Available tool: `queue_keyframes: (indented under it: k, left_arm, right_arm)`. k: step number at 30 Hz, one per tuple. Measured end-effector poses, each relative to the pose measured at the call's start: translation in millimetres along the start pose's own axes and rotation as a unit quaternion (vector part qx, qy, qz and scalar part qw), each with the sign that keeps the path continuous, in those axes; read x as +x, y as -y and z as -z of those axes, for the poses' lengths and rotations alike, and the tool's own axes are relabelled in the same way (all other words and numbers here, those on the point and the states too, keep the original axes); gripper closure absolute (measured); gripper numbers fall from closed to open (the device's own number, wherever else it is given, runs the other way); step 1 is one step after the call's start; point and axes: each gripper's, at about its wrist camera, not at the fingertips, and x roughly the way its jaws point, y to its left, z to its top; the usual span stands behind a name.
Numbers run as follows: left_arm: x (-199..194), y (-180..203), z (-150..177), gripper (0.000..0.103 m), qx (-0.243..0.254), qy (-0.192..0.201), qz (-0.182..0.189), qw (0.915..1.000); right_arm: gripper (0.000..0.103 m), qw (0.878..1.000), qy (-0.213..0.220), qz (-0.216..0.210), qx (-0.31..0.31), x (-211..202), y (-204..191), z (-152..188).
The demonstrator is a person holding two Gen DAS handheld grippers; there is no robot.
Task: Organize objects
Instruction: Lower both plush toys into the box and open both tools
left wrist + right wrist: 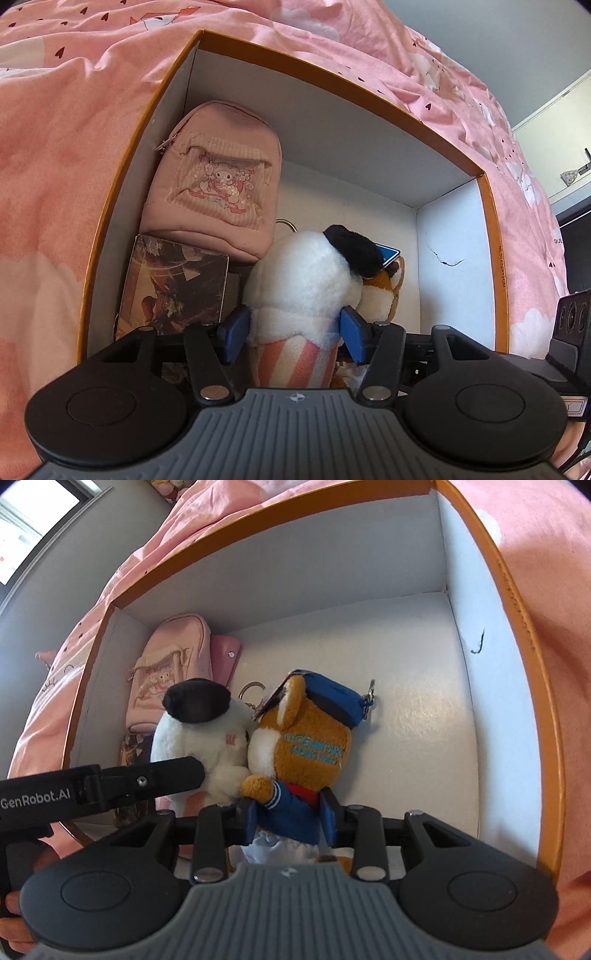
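My left gripper [293,332] straddles the white plush [303,280] at its frilly collar, blue pads [236,328] at 9 and 3 o'clock of the striped pink-white body. The pad on the 9 side shows a sliver of gap; the other sits right at the fluff. Jaws part open, not squeezing as far as I can see; the plush stands between them on the box floor. Its black ear points toward 1 o'clock.

My right gripper [290,812] is closed on the brown plush [306,746] at its blue sailor jacket, pads pressed into the cloth on both sides, jaws narrow. The plush's head with the blue cap lies toward 12 o'clock from my fingers, its keyring clip at 1 o'clock on the floor.

The two plushes touch side by side; in the right wrist view the white plush is at 10 o'clock of the brown one. The left gripper's black finger crosses in from 9 o'clock against the white plush.

Further out: pink pouch [218,177] at 11 o'clock, leaning on the box's side wall; a printed card box [177,284] just below it, touching. All sit inside the orange-rimmed box [332,79], white inside, resting on pink bedding [74,147]. A small crack marks the wall at 3 o'clock.
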Motion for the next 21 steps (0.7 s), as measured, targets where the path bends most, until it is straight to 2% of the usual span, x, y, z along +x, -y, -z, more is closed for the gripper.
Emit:
queue_keyframes:
  k: [2,6,11,13,18,21]
  left_arm:
    - [2.1,3.1,0.9,0.035,0.014,0.001,-0.007,0.9999]
    - [0.1,15.7,10.6,0.03,0.079,0.022,-0.037,0.996]
    - [-7.9,15.0,12.6,0.031,0.085,0.026,-0.028,0.9957]
    - [-13.2,17.4,14.0,0.031,0.096,0.036,-0.029,0.9943]
    - [-29.4,21.0,17.2,0.037,0.103,0.063,0.001,0.9928]
    - [-34.5,23.5,17.4,0.047,0.1,0.07,0.006,0.9925]
  right_arm:
    - [0.067,1.0,-0.006,0.003,-0.005,3.3,-2.2,-1.0]
    - [0.067,1.0,-0.012,0.008,-0.009,5.6,-4.9,-2.3]
    - [0.065,1.0,-0.006,0.008,-0.017,3.2,-6.6,-1.1]
    - [0.061,1.0,0.0,0.015,-0.027,1.4,-10.6,-0.8]
    - [0.059,0.997,0.02,0.042,-0.066,-5.0,-23.5,2.1]
    - [0.055,0.994,0.036,0.058,-0.091,-13.3,-30.4,5.8]
